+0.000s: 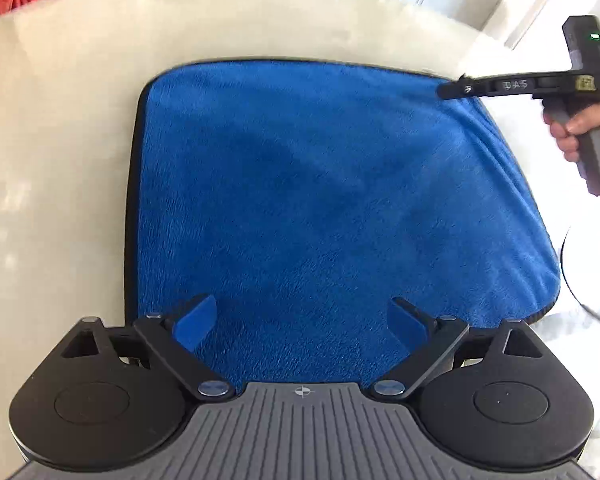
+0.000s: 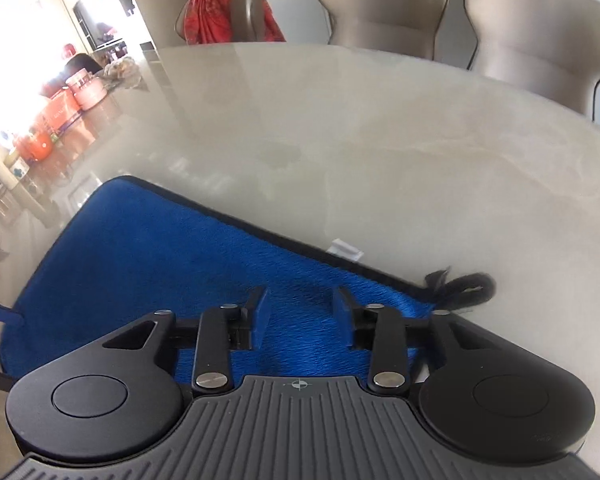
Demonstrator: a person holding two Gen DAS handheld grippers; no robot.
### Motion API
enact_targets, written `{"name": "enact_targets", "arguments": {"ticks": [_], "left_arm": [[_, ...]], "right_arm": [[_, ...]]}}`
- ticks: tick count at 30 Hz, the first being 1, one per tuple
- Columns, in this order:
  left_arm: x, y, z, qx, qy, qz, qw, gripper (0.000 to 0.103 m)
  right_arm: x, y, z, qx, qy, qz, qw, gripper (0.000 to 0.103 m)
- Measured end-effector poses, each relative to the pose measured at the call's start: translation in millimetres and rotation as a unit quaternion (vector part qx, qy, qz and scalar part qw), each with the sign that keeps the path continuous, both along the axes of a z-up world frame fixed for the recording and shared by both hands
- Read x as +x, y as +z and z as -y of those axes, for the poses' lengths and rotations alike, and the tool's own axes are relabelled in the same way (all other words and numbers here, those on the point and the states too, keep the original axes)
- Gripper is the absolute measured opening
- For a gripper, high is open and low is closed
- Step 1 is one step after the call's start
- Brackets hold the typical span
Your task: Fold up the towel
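Note:
A blue towel (image 1: 320,184) with a dark trim lies spread on a glossy beige table (image 1: 60,120). My left gripper (image 1: 302,320) is open above the towel's near edge, touching nothing. My right gripper shows in the left wrist view (image 1: 454,90) at the towel's far right corner, side-on. In the right wrist view the right gripper (image 2: 300,314) is open over the towel (image 2: 160,256) near that corner, where a dark hanging loop (image 2: 466,282) sticks out. A white label (image 2: 346,250) pokes out from the far edge.
Beige chairs (image 2: 384,4) stand behind the table (image 2: 380,140); one has a red cloth (image 2: 216,16) draped on it. Jars and boxes (image 2: 76,96) crowd the table's far left. A hand (image 1: 580,132) holds the right gripper's handle.

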State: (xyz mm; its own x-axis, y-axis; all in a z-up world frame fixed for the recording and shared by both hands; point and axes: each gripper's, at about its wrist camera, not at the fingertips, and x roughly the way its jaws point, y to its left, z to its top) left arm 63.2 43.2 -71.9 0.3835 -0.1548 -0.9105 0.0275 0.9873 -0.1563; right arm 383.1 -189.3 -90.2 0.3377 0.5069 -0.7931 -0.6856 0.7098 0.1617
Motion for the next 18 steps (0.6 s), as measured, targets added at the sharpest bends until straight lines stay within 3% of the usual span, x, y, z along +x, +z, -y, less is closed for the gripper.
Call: {"name": "enact_targets", "arguments": {"ticks": [3,6,8,10,13,16,18], "left_arm": [[-11.2,-0.2,0.0,0.015,-0.009,-0.01,0.9998,0.095],[-11.8,3.3,-7.9,-0.012,0.006,-0.013,0.9998,0.094],[-4.1,8.1,-8.3,-0.03,0.016,0.008,0.9994,0.095],[11.5,11.4,-2.5,-0.028,0.015,0.029,0.9991,0.095],[26.9,10.2,6.8,-0.022,0.003,0.035,0.9991,0.095],[29.9,0.9,10.6,-0.022,-0.007,0.004,0.9997,0.095],[22.3,3.0,11.0,-0.009,-0.018,0.002,0.9998,0.095]], "right_arm": [[14.3,-1.1,17.2,0.002,-0.035,-0.005,0.999,0.009],[4.4,5.8,16.7,0.004,-0.038,-0.005,0.999,0.019],[-20.3,12.0,2.0,0.02,0.024,-0.011,0.999,0.019],[-51.3,11.0,-15.5,0.029,0.088,-0.029,0.995,0.028],[-88.8,5.7,-34.4,0.015,0.15,-0.046,0.988,0.03],[-104.6,0.9,-33.6,0.002,0.156,-0.038,0.987,0.032],[-101.8,4.1,-15.9,0.003,0.132,-0.037,0.991,0.032]]}}
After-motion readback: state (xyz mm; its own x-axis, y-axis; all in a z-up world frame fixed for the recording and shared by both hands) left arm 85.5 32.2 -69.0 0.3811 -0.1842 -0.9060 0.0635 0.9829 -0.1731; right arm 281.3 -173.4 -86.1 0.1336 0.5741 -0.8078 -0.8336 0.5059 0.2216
